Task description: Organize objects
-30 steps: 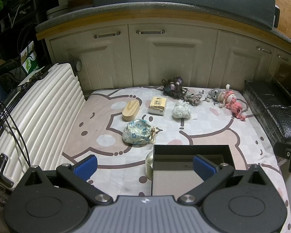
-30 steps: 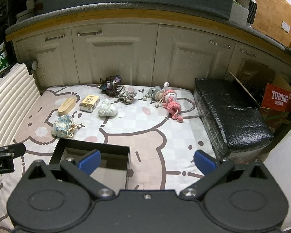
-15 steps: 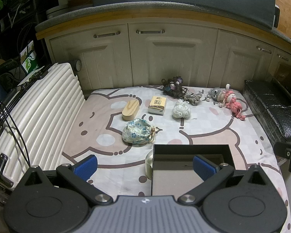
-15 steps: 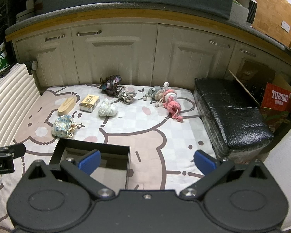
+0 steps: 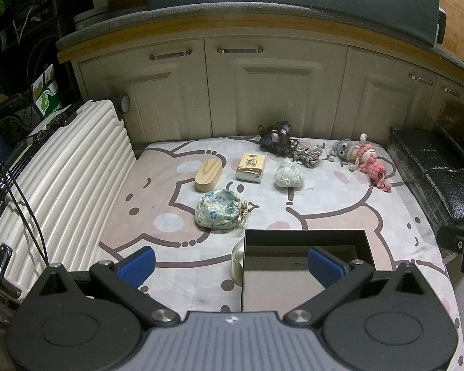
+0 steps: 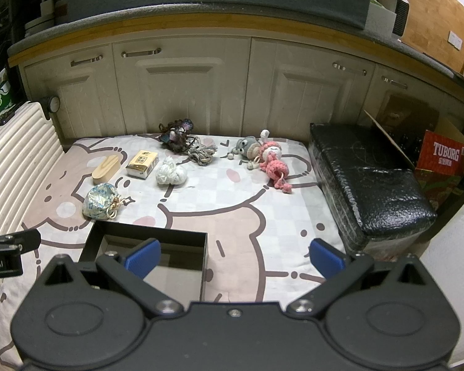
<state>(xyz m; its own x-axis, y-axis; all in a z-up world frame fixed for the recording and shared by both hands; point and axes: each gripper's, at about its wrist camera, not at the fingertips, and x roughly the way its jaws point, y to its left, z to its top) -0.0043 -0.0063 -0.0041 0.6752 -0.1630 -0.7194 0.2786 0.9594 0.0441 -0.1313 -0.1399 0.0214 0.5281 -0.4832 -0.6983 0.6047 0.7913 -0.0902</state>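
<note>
Right wrist view: readable text first. I read "TUBORG" in white on a red carton [image 6: 442,157] at the far right, tucked behind the black padded bench [image 6: 368,179]. At the left frame edge, a black bracket carries the partial letters "oot.AI". The small yellow-and-white box [image 6: 141,164] has printing on top that I cannot read in either view.

Containers. An open black box [image 6: 145,253] sits on the cartoon-print sheet [image 6: 232,216] nearest to me; its pale floor shows no contents that I can make out, though the left blue pad of my right gripper [image 6: 235,255] covers part of it. Left wrist view shows the same black box [image 5: 306,238] with a small pale round container [image 5: 236,261] touching its left wall; I cannot see what it holds. A floral drawstring pouch [image 5: 219,210] lies just beyond the box, tied shut.

Farther back, in a loose row: wooden oval case [image 5: 208,174], the yellow-and-white box, a white yarn ball [image 5: 289,176], a dark yarn tangle [image 5: 275,137] touching a grey cord knot [image 5: 307,156], then a grey crochet figure [image 5: 343,150] against a pink crochet doll [image 5: 371,167]. A white ribbed suitcase [image 5: 62,179] lies along the sheet's left side.

Grippers: left gripper [image 5: 232,264] jaws wide apart, nothing held. Right gripper likewise spread wide and holding nothing, hovering over the near edge of the sheet.
</note>
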